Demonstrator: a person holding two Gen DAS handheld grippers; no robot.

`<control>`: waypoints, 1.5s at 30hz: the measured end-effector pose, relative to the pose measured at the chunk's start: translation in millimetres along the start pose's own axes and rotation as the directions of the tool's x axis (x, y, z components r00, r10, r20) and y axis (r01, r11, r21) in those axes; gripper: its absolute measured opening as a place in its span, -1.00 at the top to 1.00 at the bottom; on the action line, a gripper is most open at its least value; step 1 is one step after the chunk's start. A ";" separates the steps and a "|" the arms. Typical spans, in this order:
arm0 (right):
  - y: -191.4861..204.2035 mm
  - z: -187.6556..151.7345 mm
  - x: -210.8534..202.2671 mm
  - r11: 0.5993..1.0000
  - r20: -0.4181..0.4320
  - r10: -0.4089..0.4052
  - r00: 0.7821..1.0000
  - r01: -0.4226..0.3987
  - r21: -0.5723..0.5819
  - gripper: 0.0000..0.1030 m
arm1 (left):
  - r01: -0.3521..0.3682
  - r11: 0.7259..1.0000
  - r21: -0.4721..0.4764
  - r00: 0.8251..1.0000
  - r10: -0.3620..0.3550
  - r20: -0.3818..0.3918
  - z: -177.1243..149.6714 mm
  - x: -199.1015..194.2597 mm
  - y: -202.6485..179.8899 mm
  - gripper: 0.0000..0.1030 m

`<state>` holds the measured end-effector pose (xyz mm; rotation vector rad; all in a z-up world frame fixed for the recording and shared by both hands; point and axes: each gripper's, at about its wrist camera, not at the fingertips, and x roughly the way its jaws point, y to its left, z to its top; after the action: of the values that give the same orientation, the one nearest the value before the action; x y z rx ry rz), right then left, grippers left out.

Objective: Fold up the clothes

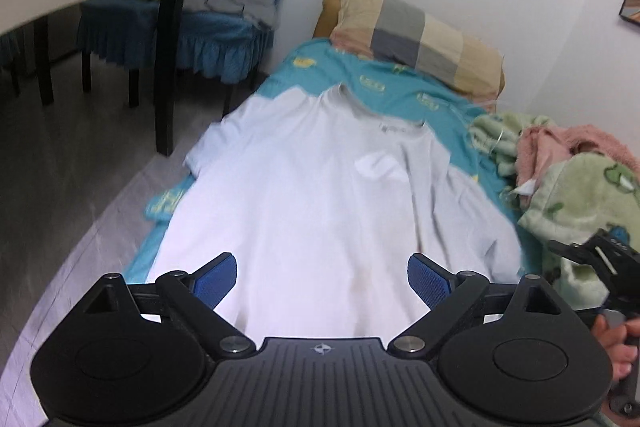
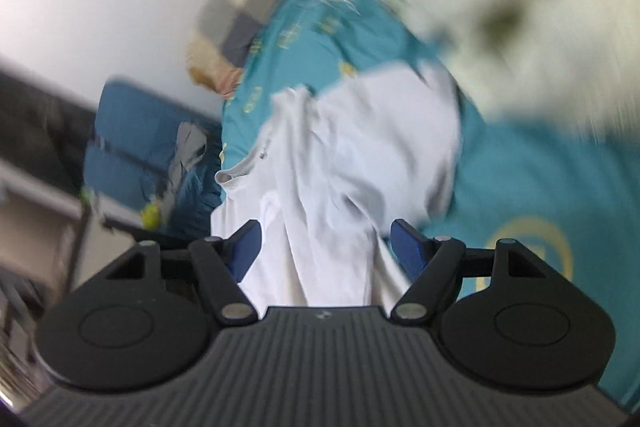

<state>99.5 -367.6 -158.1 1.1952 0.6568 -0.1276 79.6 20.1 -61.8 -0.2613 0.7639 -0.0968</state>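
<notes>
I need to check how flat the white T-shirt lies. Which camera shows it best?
The left wrist view: the white T-shirt is spread over the teal bedsheet, collar and chest logo visible. The right wrist view is motion-blurred and tilted, showing it rumpled.

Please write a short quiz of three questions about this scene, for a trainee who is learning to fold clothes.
1. True or false: the white T-shirt lies on a teal sheet.
2. What lies beyond the shirt's collar? A) a checked pillow B) a laptop C) a basket
3. Are the pads of the left tool pressing on cloth?

Key: 1 true; 2 A; 3 no, they stand wide apart.
</notes>
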 end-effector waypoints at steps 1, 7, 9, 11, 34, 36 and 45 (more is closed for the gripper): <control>-10.9 -1.9 8.2 0.998 -0.023 0.005 1.000 -0.003 0.055 -0.44 | -0.016 1.000 -0.005 1.000 0.016 -0.001 -2.2 3.4 2.0 -0.82; -31.4 -5.2 44.3 0.991 0.023 -0.112 0.993 0.110 0.071 -0.25 | -0.036 0.998 -0.049 0.999 0.034 -0.036 -6.4 41.9 10.4 -0.82; -26.8 -1.0 52.3 0.990 0.060 -0.138 0.989 0.137 0.019 0.16 | -0.051 0.997 -0.058 0.997 0.047 -0.057 -6.9 55.8 14.3 -0.82; -18.5 5.0 58.2 0.981 0.099 -0.180 0.979 0.185 -0.049 0.69 | -0.063 0.996 -0.057 0.996 0.059 -0.065 -6.0 65.3 15.9 -0.82; 31.2 47.6 34.0 0.805 0.395 -0.318 0.862 0.466 -0.368 0.69 | -0.093 0.991 -0.096 0.995 0.089 -0.043 4.1 73.4 30.6 -0.82; 36.2 39.8 24.6 0.818 0.376 -0.291 0.880 0.432 -0.379 0.13 | -0.082 0.988 -0.129 0.996 0.077 -0.041 5.7 72.3 36.3 -0.82; 71.4 -20.6 -30.4 0.821 0.323 -0.138 0.936 0.290 -0.492 -0.44 | -0.075 0.894 -0.442 0.997 0.076 -0.015 27.1 83.9 95.9 -0.78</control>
<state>97.0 -329.2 -87.6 0.5432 0.5322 -0.2785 157.9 102.6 -125.1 -0.6650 0.7873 0.1557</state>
